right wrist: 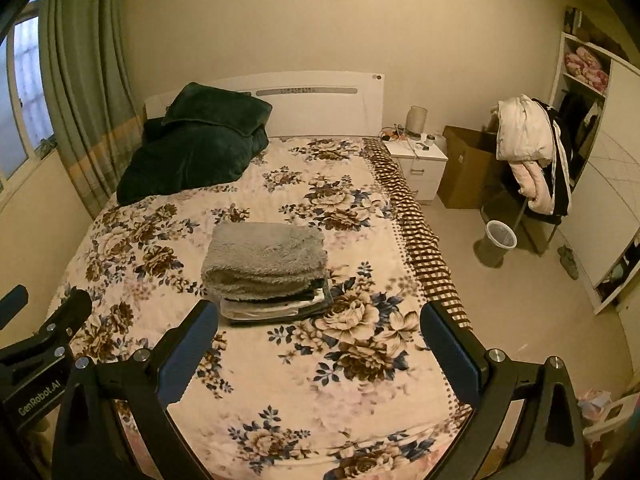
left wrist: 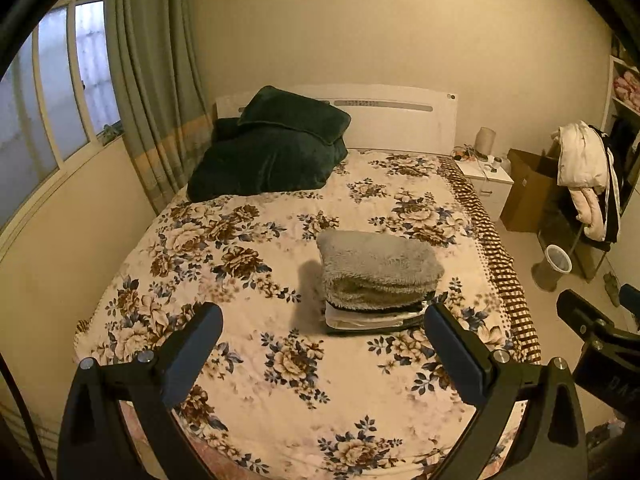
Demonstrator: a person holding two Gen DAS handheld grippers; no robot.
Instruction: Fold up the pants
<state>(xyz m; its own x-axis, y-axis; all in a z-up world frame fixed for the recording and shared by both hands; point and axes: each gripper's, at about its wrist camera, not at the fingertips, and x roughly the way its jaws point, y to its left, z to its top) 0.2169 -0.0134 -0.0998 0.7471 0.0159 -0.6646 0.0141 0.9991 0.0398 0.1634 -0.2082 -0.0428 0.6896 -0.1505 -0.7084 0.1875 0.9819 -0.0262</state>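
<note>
A folded grey fleecy pair of pants lies on top of a small stack of folded clothes in the middle of the floral bed cover. The stack also shows in the right wrist view, with the grey pants on top. My left gripper is open and empty, held above the bed just in front of the stack. My right gripper is open and empty, in front of the stack and slightly to its right. Part of the right gripper's body shows at the right edge of the left wrist view.
A dark green blanket and pillow are piled at the head of the bed by the curtain. A white nightstand, a cardboard box, a chair draped with coats and a bin stand on the floor to the right.
</note>
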